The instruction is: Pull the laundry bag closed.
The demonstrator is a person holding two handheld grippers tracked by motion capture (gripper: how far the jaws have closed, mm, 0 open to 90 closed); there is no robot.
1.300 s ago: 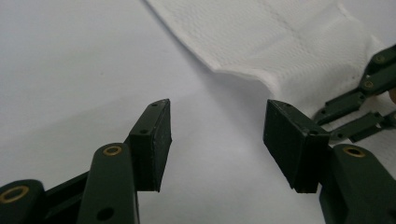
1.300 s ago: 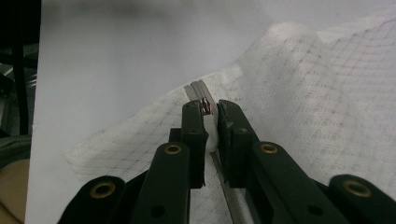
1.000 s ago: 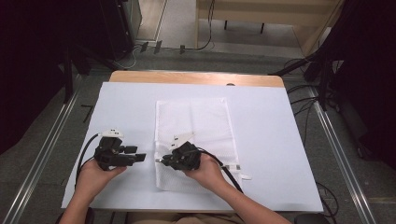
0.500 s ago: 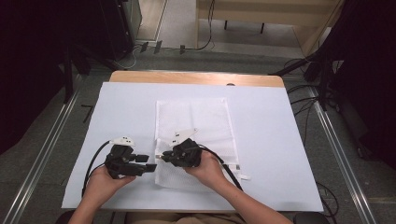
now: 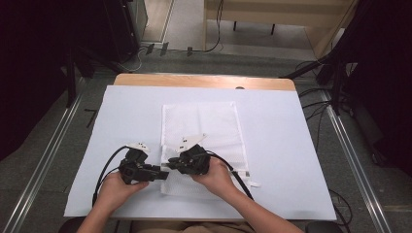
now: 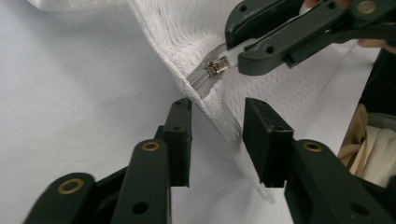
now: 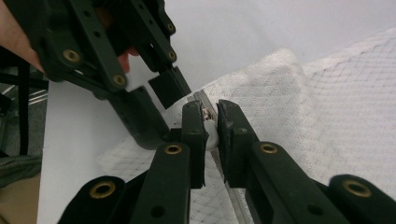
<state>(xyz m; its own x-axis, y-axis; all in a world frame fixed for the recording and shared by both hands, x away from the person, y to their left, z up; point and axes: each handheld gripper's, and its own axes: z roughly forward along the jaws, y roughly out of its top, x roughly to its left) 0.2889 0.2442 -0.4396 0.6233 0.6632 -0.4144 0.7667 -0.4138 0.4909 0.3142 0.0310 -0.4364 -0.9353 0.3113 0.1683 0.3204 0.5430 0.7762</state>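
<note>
A white mesh bag (image 5: 214, 126) lies flat on the white sheet in the high view. My right gripper (image 5: 171, 165) is at its near left corner, shut on the white zipper tab (image 7: 212, 133). The brass zipper slider (image 6: 215, 66) sits on grey zipper tape (image 6: 201, 81) just beyond it. My left gripper (image 5: 163, 172) points right at the same corner. Its jaws (image 6: 217, 116) have just been closing and straddle the bag's folded edge (image 6: 224, 121), with a gap still showing on either side of the fabric.
A white sheet (image 5: 291, 145) covers the table, with a wooden edge (image 5: 204, 80) at the far side. A small white tag (image 5: 253, 184) lies by the bag's near right corner. Metal rails (image 5: 359, 174) and floor cables flank the table.
My left gripper has moved right to the bag's near left corner, and its jaws have narrowed around the bag's edge. The right gripper has stayed put on the tab.
</note>
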